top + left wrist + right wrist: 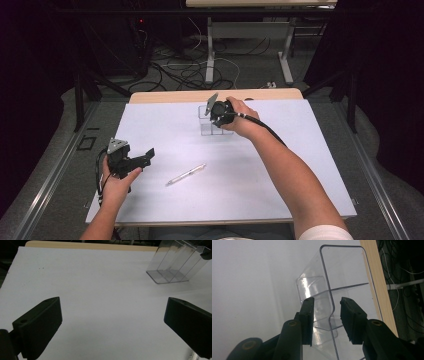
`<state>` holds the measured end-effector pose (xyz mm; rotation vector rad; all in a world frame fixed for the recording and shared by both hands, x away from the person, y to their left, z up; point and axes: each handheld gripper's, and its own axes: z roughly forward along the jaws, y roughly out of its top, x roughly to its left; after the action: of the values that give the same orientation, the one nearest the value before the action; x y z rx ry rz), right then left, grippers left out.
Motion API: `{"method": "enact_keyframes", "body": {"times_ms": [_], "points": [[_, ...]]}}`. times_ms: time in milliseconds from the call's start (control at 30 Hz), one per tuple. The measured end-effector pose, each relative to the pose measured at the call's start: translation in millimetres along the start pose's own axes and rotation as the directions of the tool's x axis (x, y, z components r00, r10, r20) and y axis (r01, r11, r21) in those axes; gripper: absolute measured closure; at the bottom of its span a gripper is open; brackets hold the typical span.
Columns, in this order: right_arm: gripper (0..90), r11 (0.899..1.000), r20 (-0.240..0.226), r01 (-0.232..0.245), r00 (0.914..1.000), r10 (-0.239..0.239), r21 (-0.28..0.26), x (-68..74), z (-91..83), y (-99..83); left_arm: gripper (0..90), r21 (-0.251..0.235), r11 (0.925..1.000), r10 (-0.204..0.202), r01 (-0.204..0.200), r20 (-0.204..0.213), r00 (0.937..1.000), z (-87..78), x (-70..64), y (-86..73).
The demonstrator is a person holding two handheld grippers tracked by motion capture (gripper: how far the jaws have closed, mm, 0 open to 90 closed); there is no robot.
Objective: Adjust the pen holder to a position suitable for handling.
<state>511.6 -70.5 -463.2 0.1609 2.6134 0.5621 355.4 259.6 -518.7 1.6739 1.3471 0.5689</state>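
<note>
In the high view the clear holder (209,124) is partly hidden behind the right gripper (216,114) and the hand (239,116), and whether its wall is touched cannot be told there. In the left gripper view its top is cut off by the upper edge, and the pen (192,355) is clipped at the bottom corner. The far table (260,3) is cropped at the top.

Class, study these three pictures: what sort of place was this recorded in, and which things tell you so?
Probably a lab or recording workspace, not a home: a white-topped table enclosed by dark curtains, loose cables on the floor behind it, and a person working with handheld grippers, left gripper.
</note>
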Motion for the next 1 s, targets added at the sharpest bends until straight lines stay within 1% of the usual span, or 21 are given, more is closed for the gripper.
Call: {"method": "enact_keyframes", "body": {"times_ms": [33,67,100,167,233,267,300,333,467,633,667,700,767,800,867,1000], "points": [[65.9,1.0,-0.001,0.0,1.0,0.0,0.003,0.1,0.8,0.1,1.8,0.0,1.0,0.0,0.0,0.0,1.0,0.0,0.0,0.0],[66.7,1.0,-0.003,0.021,0.9998,-0.021,-0.001,-1.0,1.6,0.3,1.8,0.002,1.0,-0.002,0.002,0.001,1.0,-0.1,0.0,0.0],[67.6,1.0,-0.004,0.025,0.9997,-0.025,-0.002,-0.9,2.1,0.6,1.8,0.002,1.0,-0.003,0.003,0.001,1.0,-0.1,0.0,-0.1],[69.9,1.0,-0.01,0.015,0.9998,-0.015,-0.001,-0.2,2.4,1.0,1.8,0.003,1.0,-0.001,0.001,-0.001,1.0,0.0,-0.1,-0.1],[71.6,1.0,-0.008,0.026,0.9996,-0.026,0.003,-0.9,2.7,1.2,1.8,0.002,1.0,0.002,-0.002,0.0,1.0,0.2,-0.5,-0.2],[73.0,1.0,-0.003,0.03,0.9996,-0.03,-0.006,-1.1,3.6,0.8,1.8,0.002,1.0,0.002,-0.002,0.001,1.0,0.3,-0.9,-0.2],[74.1,0.999,-0.018,0.034,0.9993,-0.034,0.002,-1.9,3.4,1.0,1.8,0.004,1.0,0.001,-0.001,0.0,1.0,0.2,-1.2,-0.3],[75.4,0.999,-0.022,0.033,0.9992,-0.033,0.001,-2.0,3.7,0.8,1.8,0.005,1.0,0.002,-0.002,0.0,1.0,0.4,-1.4,-0.3],[82.7,0.998,-0.012,0.058,0.9982,-0.058,0.005,-3.2,2.9,1.4,2.1,0.01,0.9999,0.004,-0.004,-0.002,1.0,0.7,-1.0,-0.5],[83.3,0.996,-0.023,0.087,0.996,-0.087,-0.008,-5.4,3.4,0.8,2.1,0.003,1.0,0.004,-0.004,-0.002,1.0,0.3,-0.7,-0.2],[83.4,0.997,-0.027,0.083,0.9962,-0.083,-0.008,-5.4,3.3,0.9,2.1,0.005,1.0,0.002,-0.002,-0.002,1.0,0.2,-0.9,-0.2],[83.6,0.998,-0.03,0.069,0.9971,-0.069,-0.007,-5.0,3.0,0.8,2.2,0.005,1.0,0.002,-0.002,-0.002,1.0,0.2,-1.0,-0.2],[84.0,0.996,-0.036,0.083,0.9959,-0.083,-0.013,-6.7,2.6,-0.1,2.2,0.009,1.0,0.004,-0.004,-0.002,1.0,0.4,-1.3,-0.2],[84.2,0.997,-0.04,0.072,0.9966,-0.073,-0.014,-6.3,2.2,-0.2,2.2,0.009,0.9999,0.005,-0.005,-0.002,1.0,0.5,-1.3,-0.3],[84.4,0.996,-0.043,0.083,0.9956,-0.083,-0.018,-6.5,2.0,-0.2,2.2,0.01,0.9999,0.005,-0.005,-0.002,1.0,0.6,-1.4,-0.3],[85.0,0.997,-0.055,0.077,0.9954,-0.078,-0.011,-5.3,0.7,0.3,2.3,0.009,1.0,0.004,-0.004,-0.003,1.0,0.4,-1.3,-0.2]]}}
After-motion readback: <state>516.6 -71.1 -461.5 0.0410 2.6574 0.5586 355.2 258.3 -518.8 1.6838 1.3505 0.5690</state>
